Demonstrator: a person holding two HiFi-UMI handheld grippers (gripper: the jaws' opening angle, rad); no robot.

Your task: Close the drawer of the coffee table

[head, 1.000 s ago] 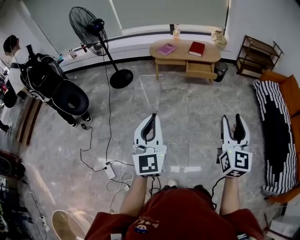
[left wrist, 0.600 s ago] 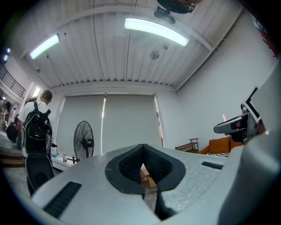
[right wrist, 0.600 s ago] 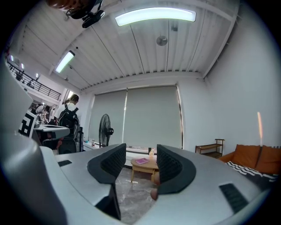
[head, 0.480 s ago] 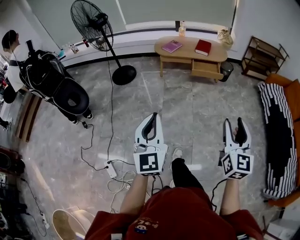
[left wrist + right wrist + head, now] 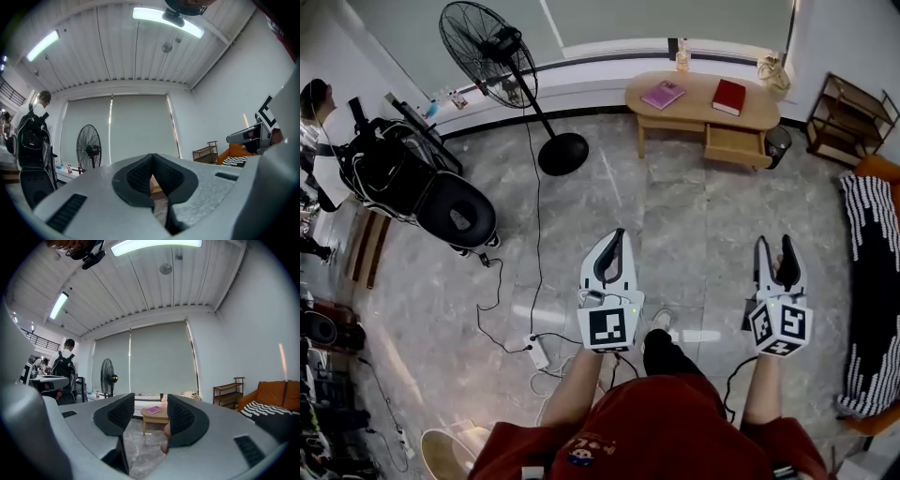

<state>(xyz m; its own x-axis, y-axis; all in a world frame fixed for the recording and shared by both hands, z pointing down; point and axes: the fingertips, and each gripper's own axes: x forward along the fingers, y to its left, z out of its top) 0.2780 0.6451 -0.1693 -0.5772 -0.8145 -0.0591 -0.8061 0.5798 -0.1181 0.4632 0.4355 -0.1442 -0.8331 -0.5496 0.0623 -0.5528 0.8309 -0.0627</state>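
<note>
Drawer sticks out of the front of the bench, below the red book, at the far side of the floor. It's well apart from both grippers, so by the look of it you're on the approach and nothing is touched yet.

You carry both grippers in front of your body, level and aimed toward the bench, probably because a drawer only needs a push, not a grasp.
- Left gripper: jaws pinched together, tips meeting, nothing held.
- Right gripper: jaws partly apart and empty, with the bench showing through the gap.

Forearms reach straight out, well apart, marker cubes facing up at you. Either gripper could push the drawer front.
</note>
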